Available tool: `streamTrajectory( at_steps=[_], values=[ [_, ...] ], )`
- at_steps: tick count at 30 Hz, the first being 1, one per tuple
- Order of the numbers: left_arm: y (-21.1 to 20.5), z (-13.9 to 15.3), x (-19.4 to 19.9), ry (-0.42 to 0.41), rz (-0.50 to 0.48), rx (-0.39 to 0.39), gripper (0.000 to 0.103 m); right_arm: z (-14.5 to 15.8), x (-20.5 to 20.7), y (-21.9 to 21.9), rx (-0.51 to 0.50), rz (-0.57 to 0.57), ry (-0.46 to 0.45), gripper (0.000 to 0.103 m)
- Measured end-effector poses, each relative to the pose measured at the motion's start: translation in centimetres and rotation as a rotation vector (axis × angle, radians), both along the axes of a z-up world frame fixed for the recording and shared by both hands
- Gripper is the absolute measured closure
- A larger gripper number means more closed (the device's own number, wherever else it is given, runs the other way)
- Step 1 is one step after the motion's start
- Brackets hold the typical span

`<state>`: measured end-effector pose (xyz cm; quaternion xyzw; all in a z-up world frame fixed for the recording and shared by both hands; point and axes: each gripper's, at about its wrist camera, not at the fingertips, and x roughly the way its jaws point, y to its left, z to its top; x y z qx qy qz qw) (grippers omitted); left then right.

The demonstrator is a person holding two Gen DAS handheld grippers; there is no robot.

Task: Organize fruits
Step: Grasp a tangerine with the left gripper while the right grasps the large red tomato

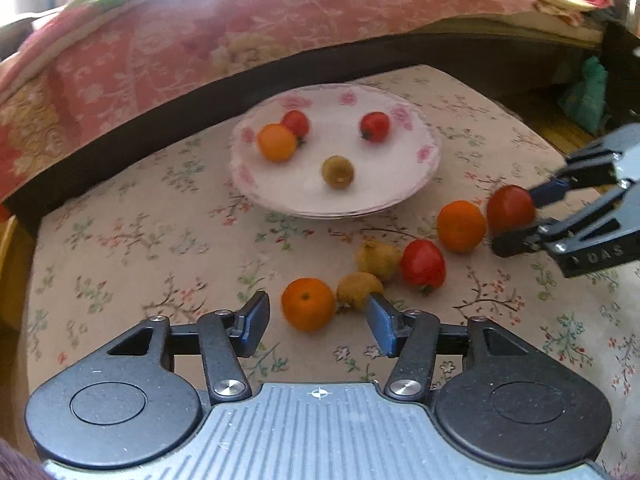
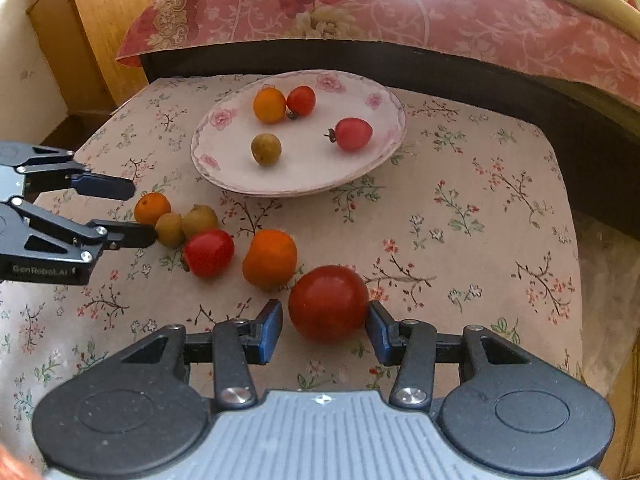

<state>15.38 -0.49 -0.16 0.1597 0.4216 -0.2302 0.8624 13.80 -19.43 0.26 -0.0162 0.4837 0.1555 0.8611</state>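
Note:
A white flowered plate holds an orange, two red tomatoes and a green-brown fruit. Loose fruit lies on the floral tablecloth in front of it. My left gripper is open around a small orange, with a green-brown fruit by its right finger. My right gripper is open around a large red tomato, which rests on the cloth. Between them lie another orange, a red tomato and a second green-brown fruit.
The small table is covered with a floral cloth and stands against a dark bed frame with a pink floral quilt. A wooden cabinet stands at the back left in the right wrist view.

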Motion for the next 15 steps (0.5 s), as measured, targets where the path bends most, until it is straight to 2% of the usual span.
streamTrajectory(
  at_steps=[4,11,15],
  values=[
    [-0.3,-1.3,0.4,0.040,-0.027,0.028,0.041,0.0,0.6,0.2,0.004,0.003,0.000,0.054],
    [0.6,-1.4,1.4,0.057,-0.023,-0.024,0.041,-0.2,0.9,0.0,0.011,0.008,0.002,0.054],
    [0.3,-1.5,1.9,0.042,-0.034,-0.023,0.041,-0.2,0.9,0.0,0.012,0.009,0.002,0.056]
  ],
)
